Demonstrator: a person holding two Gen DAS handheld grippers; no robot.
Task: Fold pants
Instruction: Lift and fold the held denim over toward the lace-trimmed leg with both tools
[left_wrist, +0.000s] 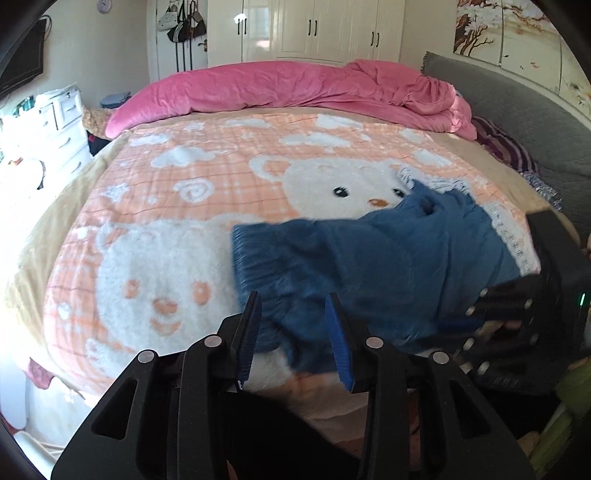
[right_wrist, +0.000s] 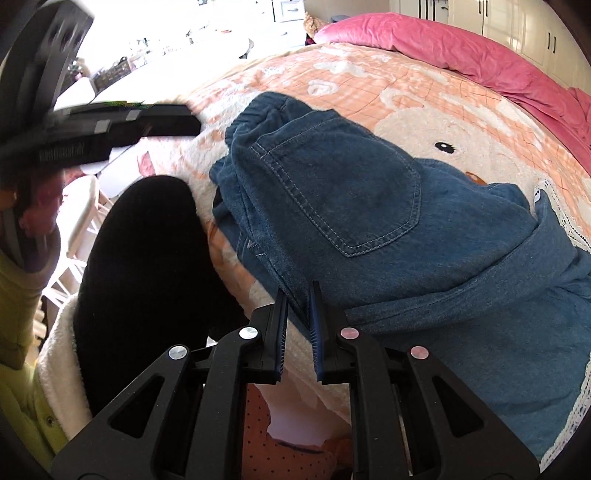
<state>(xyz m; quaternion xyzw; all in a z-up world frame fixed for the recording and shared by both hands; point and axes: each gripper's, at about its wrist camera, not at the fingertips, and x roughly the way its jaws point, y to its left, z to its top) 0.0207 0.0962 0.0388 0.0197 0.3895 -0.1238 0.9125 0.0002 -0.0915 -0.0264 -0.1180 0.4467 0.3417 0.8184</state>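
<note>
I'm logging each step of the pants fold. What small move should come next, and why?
Probably close the left gripper on the pants: its jaws stand open around the near denim edge, while the right gripper already pinches a fold. With both ends held, the fabric could be lifted evenly.

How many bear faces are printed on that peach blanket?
2 in the left wrist view. One smiling bear face is near the left gripper; the other bear face lies farther back, partly under the blue denim pants. More may be hidden beneath them.

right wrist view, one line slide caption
Right gripper pinching the blue denim pants edge on a bear-print blanket.
</note>
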